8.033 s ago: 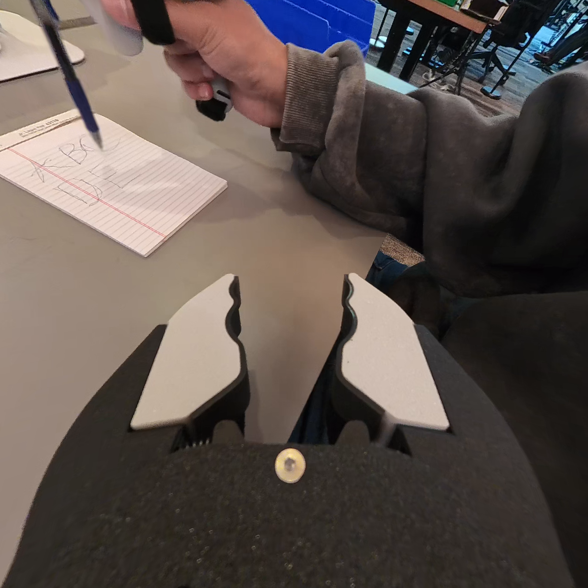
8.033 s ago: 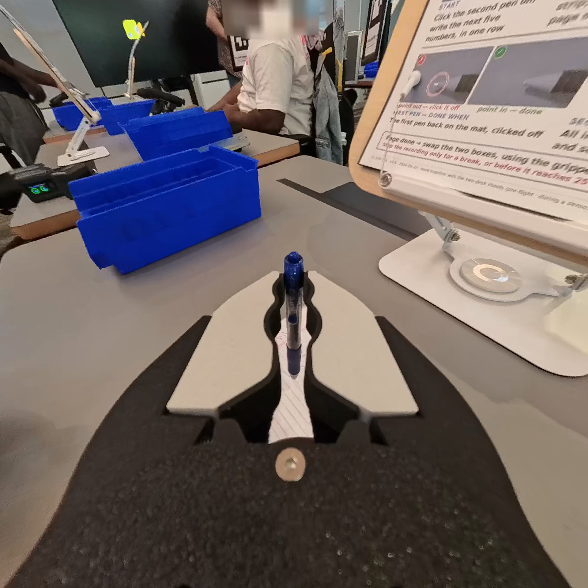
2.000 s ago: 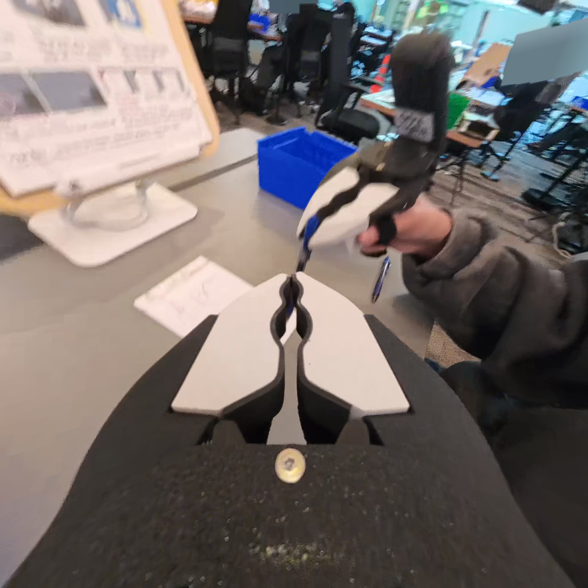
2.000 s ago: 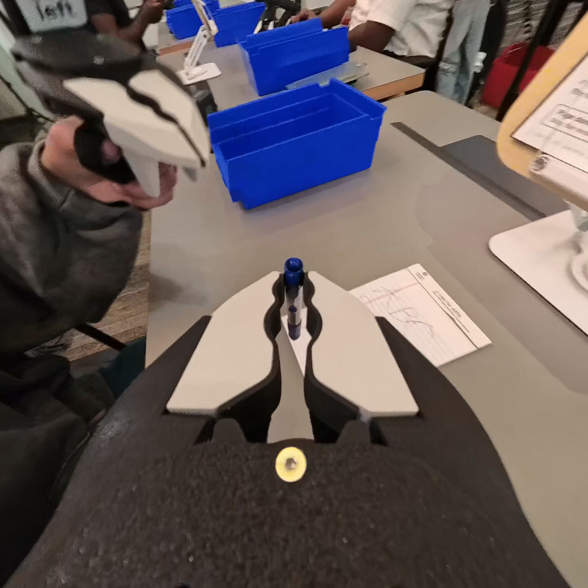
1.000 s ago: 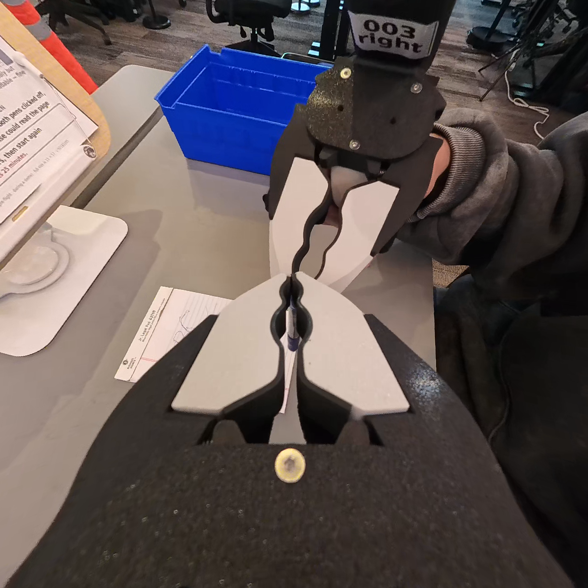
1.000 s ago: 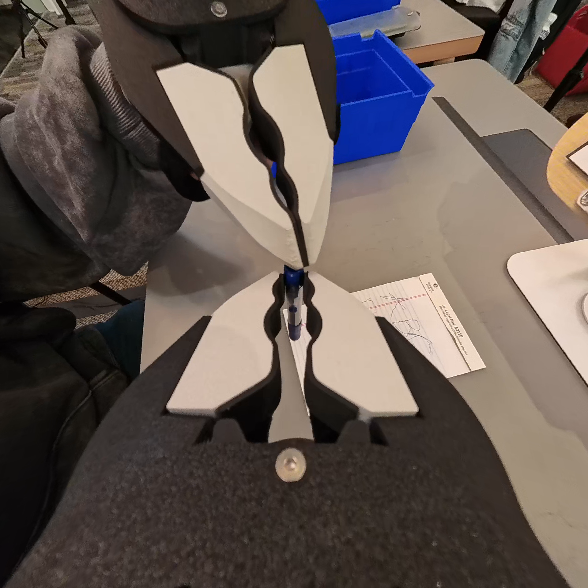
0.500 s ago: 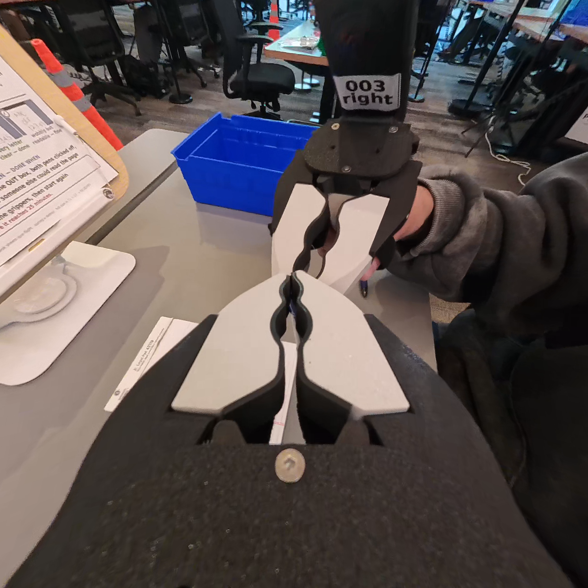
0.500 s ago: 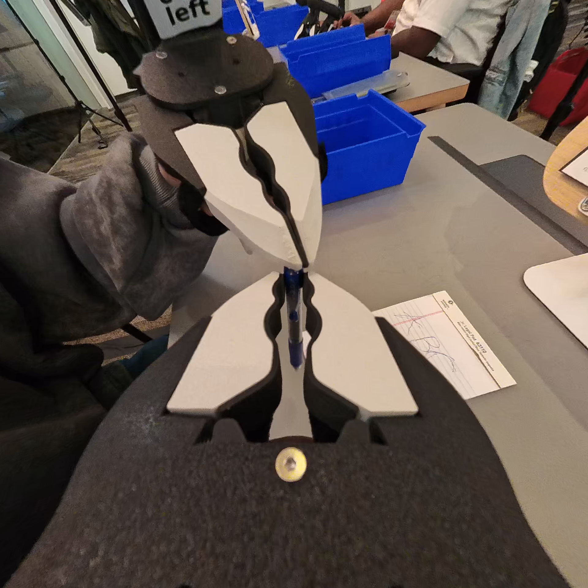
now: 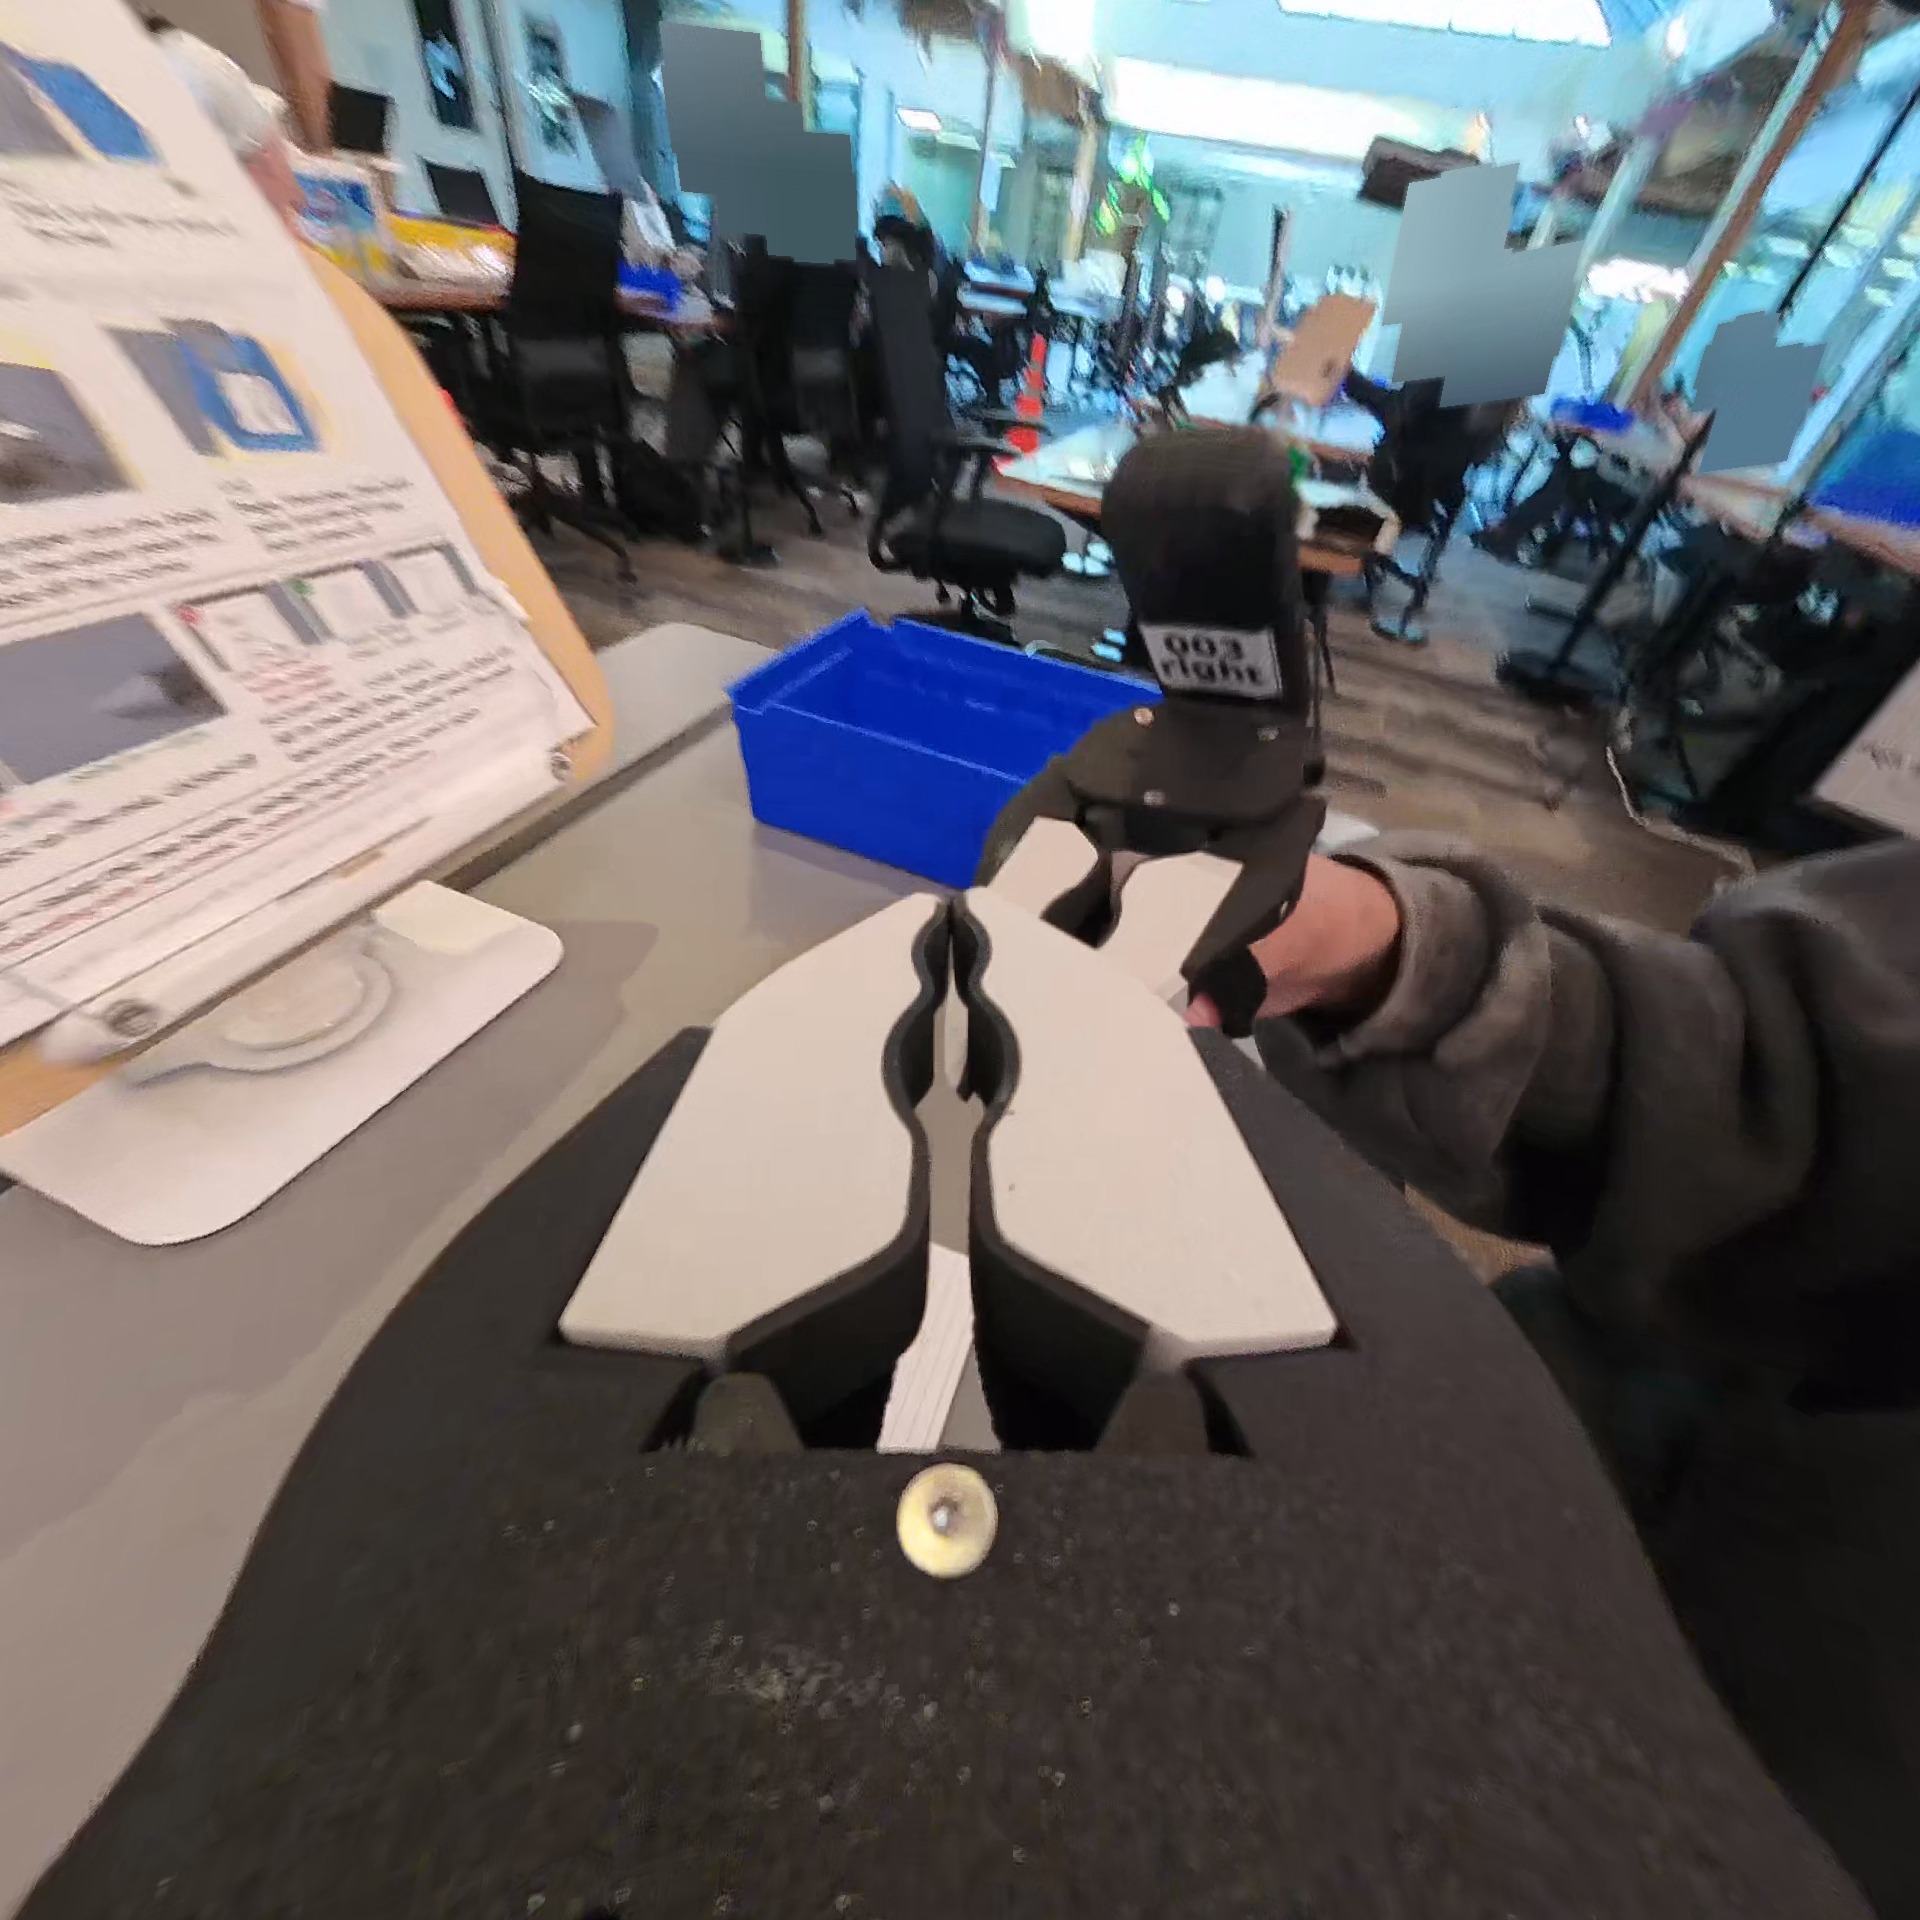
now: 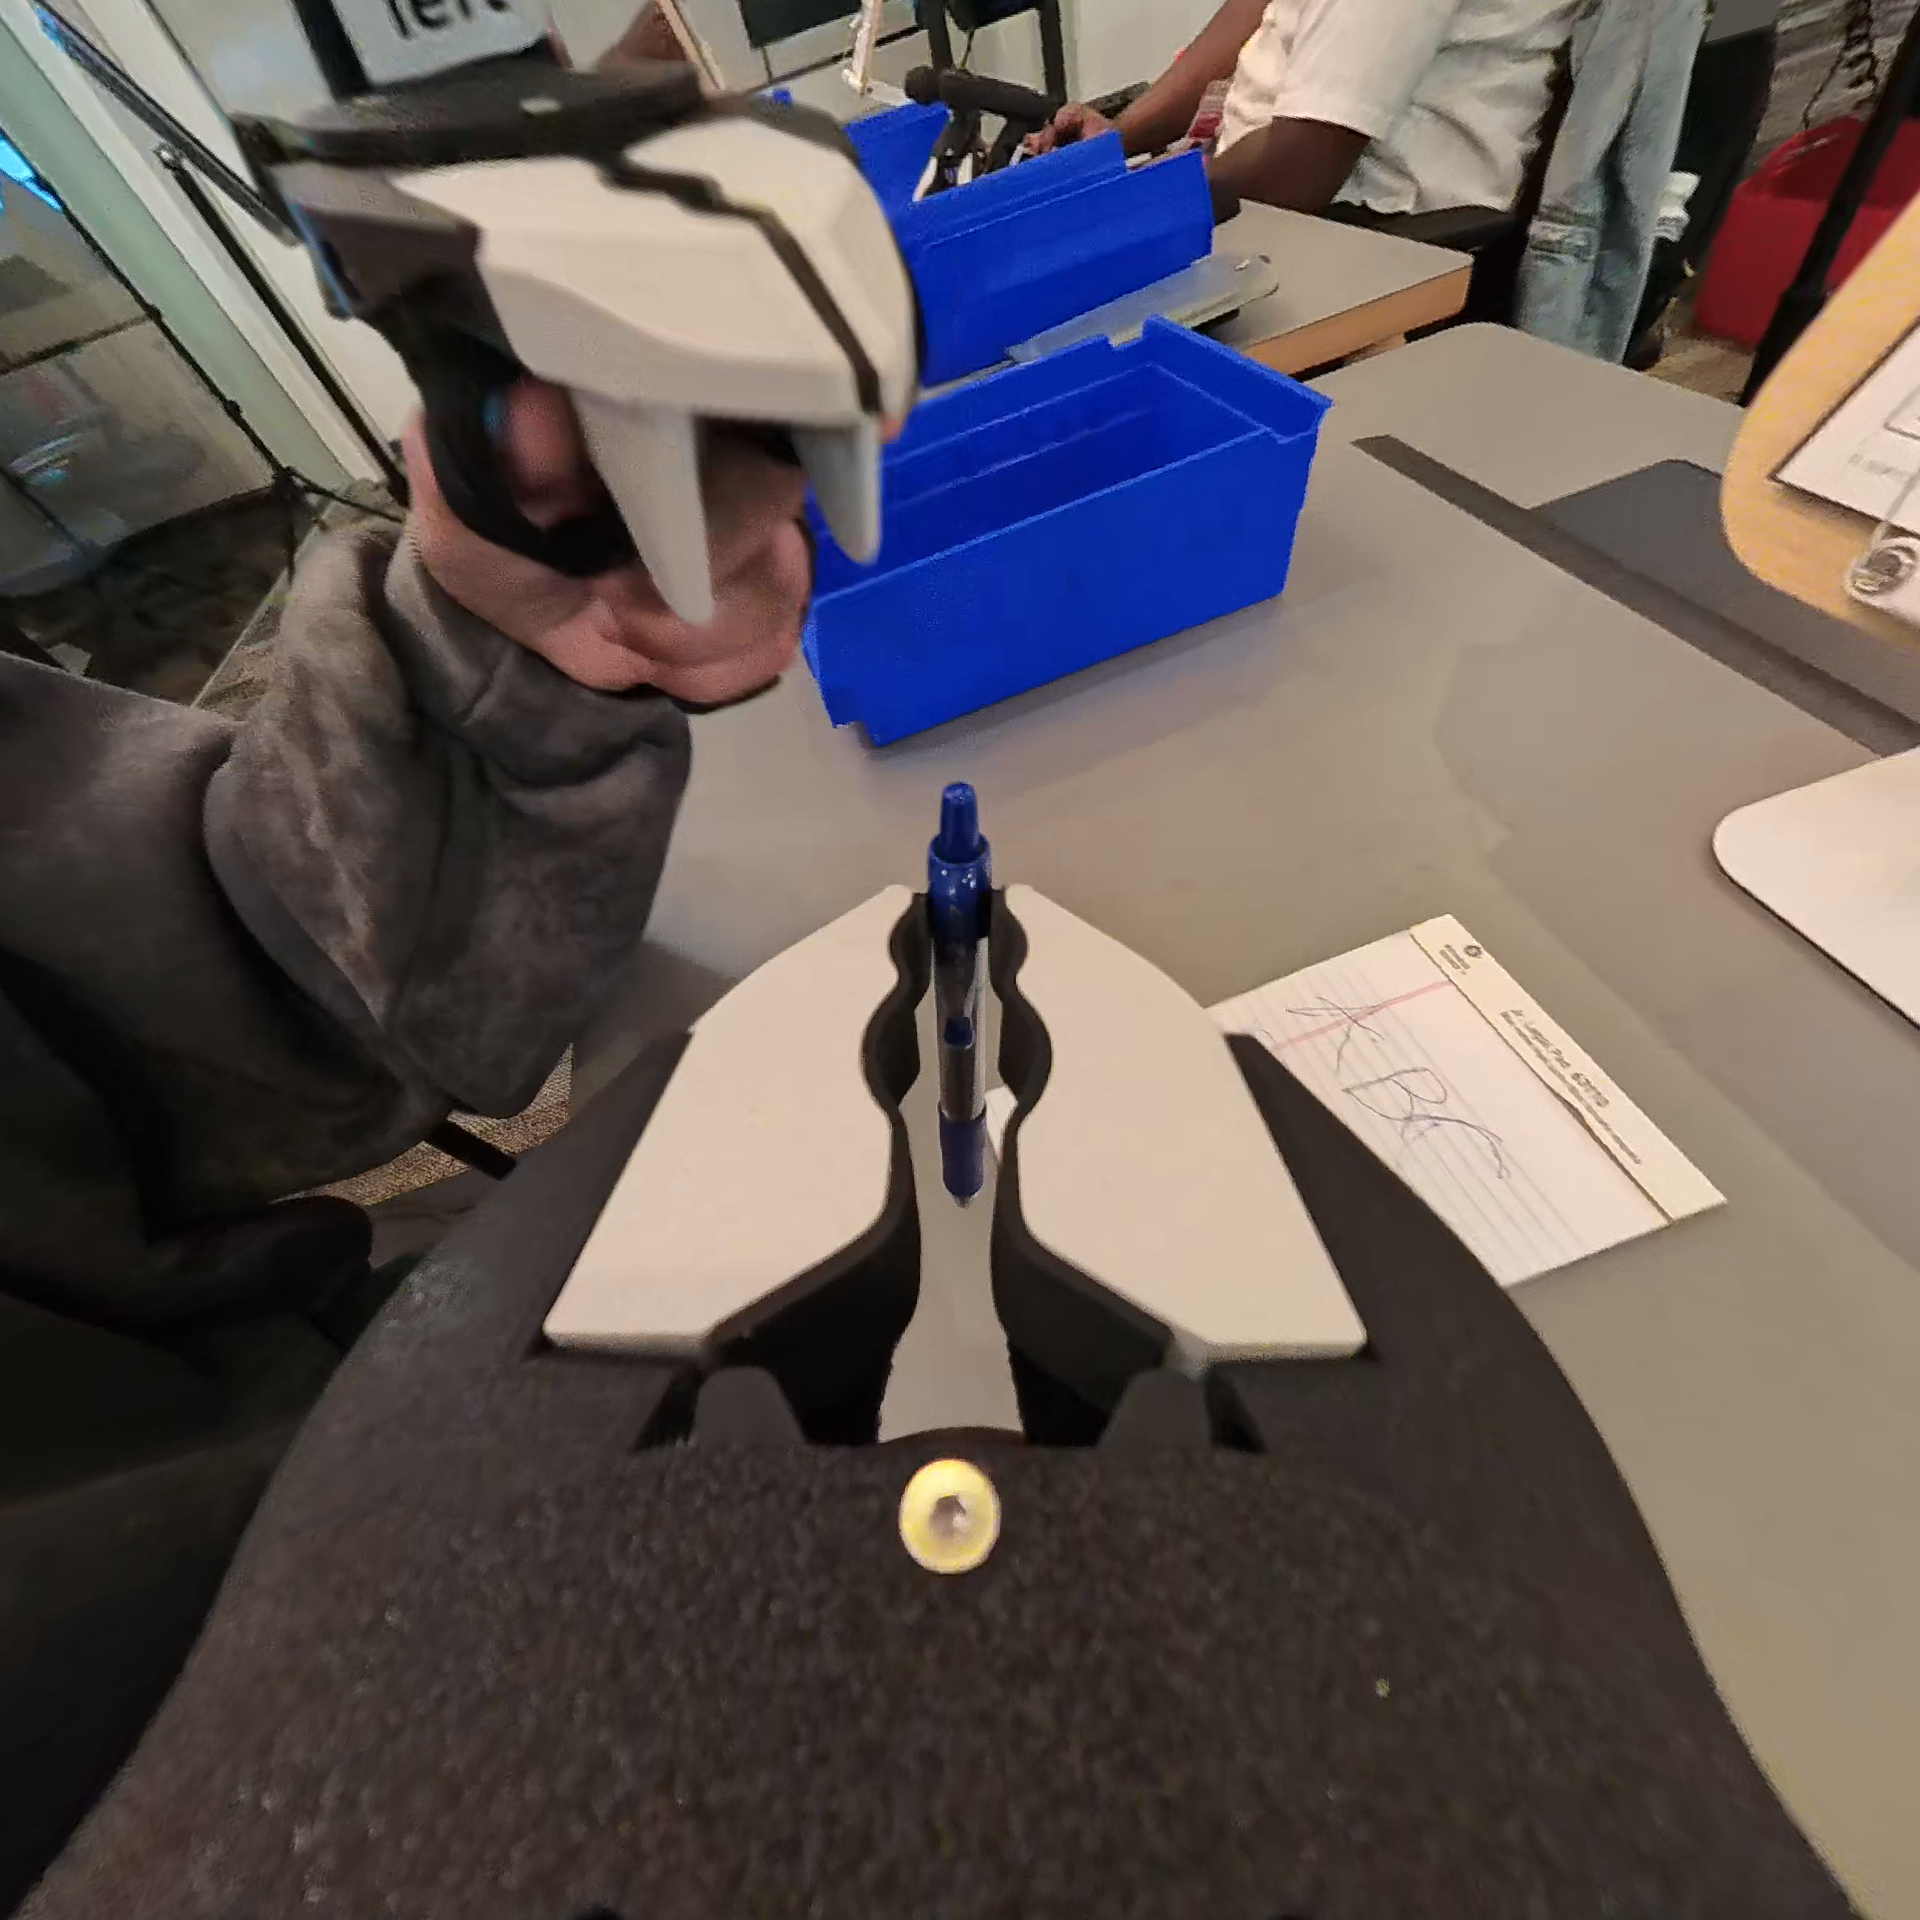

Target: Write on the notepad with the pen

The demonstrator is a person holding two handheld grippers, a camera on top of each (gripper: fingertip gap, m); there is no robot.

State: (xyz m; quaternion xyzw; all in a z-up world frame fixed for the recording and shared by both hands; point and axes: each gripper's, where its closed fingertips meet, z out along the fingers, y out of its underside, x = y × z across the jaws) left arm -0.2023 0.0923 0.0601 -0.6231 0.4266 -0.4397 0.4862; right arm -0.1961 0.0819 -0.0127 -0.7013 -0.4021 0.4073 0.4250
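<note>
My right gripper [image 10: 956, 935] is shut on a blue pen [image 10: 958, 1039]. The pen's clicker end sticks out past the fingertips and its tip points back toward the camera. The white lined notepad [image 10: 1475, 1101], with blue scribbles on it, lies flat on the grey table just right of this gripper. My left gripper [image 10: 878, 353] is shut and empty, raised up and to the left of the pen, apart from it. In the left wrist view my left gripper [image 9: 951, 920] points level over the table, with the right gripper [image 9: 1101, 914] just beyond it. A sliver of the notepad [image 9: 932, 1351] shows between the fingers.
A blue bin [image 10: 1060, 540] stands on the table behind both grippers and shows in the left wrist view too [image 9: 894, 748]. An instruction sheet on a stand [image 9: 208, 623] with a white base [image 9: 291, 1081] is at the left. A person in a white shirt [image 10: 1382, 104] sits at a far table. Some 7 centimetres of space lies between my two pairs of fingers. About 35 centimetres separates my right fingertips from the white base [image 9: 291, 1081].
My left gripper has lifted off the pen's top end and tilted up and away. The pen's clicker end now stands free beyond the right gripper's fingertips.
</note>
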